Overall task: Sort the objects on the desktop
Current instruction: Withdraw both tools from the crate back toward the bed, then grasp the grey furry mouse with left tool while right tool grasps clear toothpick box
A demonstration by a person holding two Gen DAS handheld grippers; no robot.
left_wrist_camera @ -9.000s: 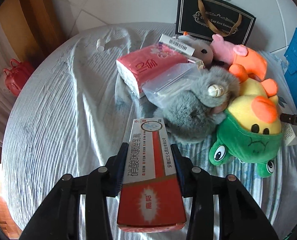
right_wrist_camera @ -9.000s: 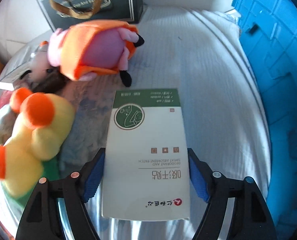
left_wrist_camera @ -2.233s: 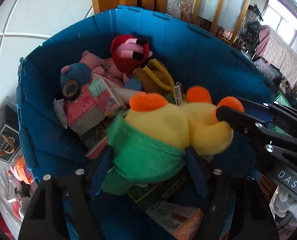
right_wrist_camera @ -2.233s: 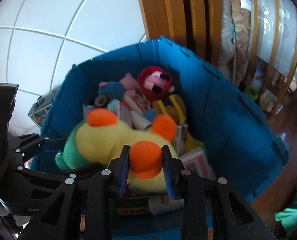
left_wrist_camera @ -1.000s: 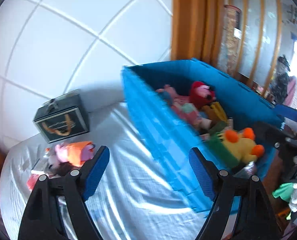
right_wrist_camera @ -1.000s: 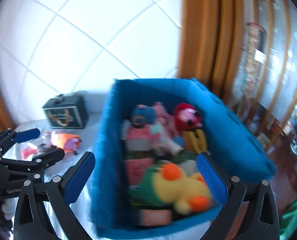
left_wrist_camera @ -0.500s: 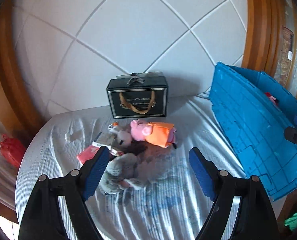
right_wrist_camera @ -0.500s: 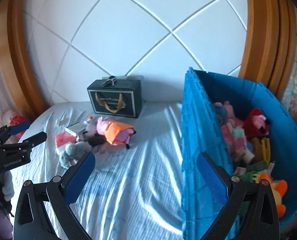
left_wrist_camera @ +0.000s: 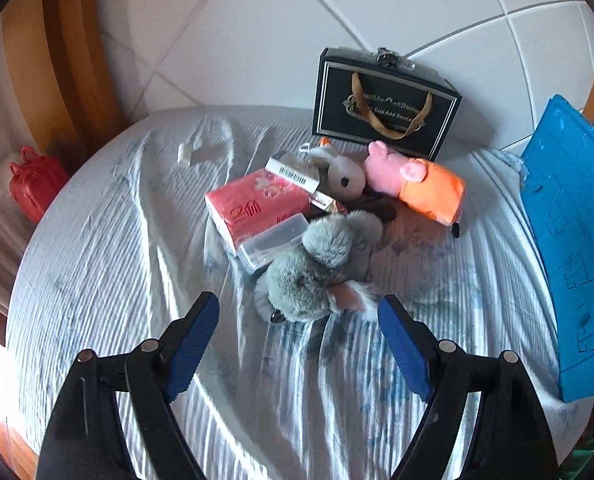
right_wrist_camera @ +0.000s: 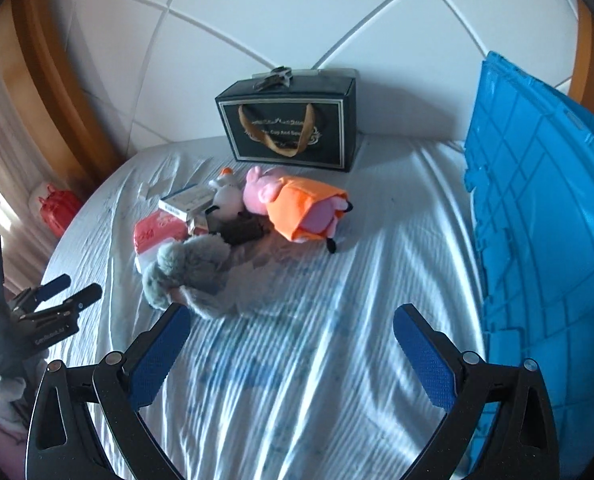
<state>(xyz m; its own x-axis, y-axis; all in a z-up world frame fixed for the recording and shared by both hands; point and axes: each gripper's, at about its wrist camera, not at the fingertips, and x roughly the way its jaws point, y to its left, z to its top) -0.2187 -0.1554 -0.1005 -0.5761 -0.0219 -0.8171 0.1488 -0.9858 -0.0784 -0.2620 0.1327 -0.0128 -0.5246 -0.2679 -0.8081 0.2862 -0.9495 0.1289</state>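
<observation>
A small heap lies on the white-clothed table (left_wrist_camera: 97, 272): a grey furry plush (left_wrist_camera: 317, 268), a red tissue pack (left_wrist_camera: 253, 208), a clear plastic case (left_wrist_camera: 273, 242), a barcoded white box (left_wrist_camera: 293, 174), a small grey-white plush (left_wrist_camera: 343, 172) and a pink pig plush in orange (left_wrist_camera: 417, 186). My left gripper (left_wrist_camera: 299, 332) hangs open and empty just short of the grey plush. My right gripper (right_wrist_camera: 291, 340) is open and empty above bare cloth, right of the grey plush (right_wrist_camera: 193, 276); the pig (right_wrist_camera: 297, 204) lies beyond it. The left gripper (right_wrist_camera: 57, 294) shows at that view's left edge.
A blue crate wall (left_wrist_camera: 577, 248) (right_wrist_camera: 545, 240) stands along the table's right side. A black gift bag with gold handles (left_wrist_camera: 381, 108) (right_wrist_camera: 289, 128) stands against the tiled wall. A red bag (left_wrist_camera: 33, 186) sits off the table at left.
Both grippers, empty, have swung away from the blue crate and dropped toward the table. The heap of toys and boxes now lies close ahead of them.
</observation>
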